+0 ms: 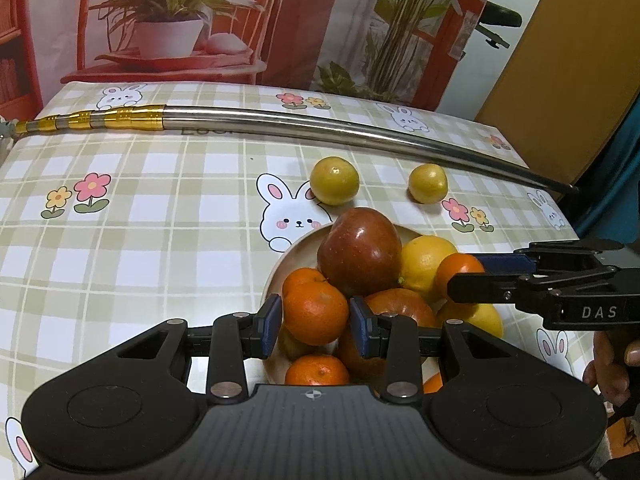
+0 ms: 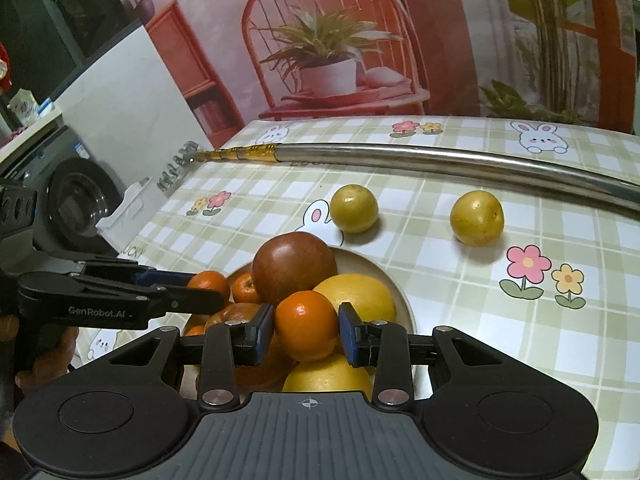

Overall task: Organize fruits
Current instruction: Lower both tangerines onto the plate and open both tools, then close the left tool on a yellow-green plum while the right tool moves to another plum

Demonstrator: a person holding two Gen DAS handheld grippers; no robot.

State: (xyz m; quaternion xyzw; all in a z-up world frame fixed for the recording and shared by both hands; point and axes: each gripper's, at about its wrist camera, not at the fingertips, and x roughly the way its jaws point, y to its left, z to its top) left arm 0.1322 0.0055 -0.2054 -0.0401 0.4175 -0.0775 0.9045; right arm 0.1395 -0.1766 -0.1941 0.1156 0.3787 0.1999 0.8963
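Fruit bowl (image 1: 298,248) sits on the table (image 1: 160,200), lower centre-right of the left wrist view; cream rim visible at its left side. It is heaped: a dark red apple (image 1: 359,252) on top, a lemon (image 1: 424,264) just right of it, mandarins and larger orange and yellow fruit packed around and under.

Left tool (image 1: 316,326) is over the near side of the bowl, its blue pads (image 1: 269,326) on either side of a mandarin (image 1: 316,312) and pressing its flanks: clenched on that mandarin, which touches the fruit beneath it.

Right tool (image 2: 306,334) is clenched on a second mandarin (image 2: 306,324), pads touching both sides. That fruit lies against the apple (image 2: 294,266) behind it and a large yellow citrus (image 2: 356,296) to its right. In the left wrist view the same tool enters from the right edge, fingers (image 1: 480,292) closed on the small orange fruit beside the lemon; a hand (image 1: 612,364) shows below it.

Two yellow-green round fruits lie loose on the table beyond the bowl, well apart: one (image 2: 354,208) upper centre, the other (image 2: 477,218) to its right.

A long steel pole (image 2: 440,160) with gold-banded end crosses the far table. The tablecloth is green check with rabbits and flowers.
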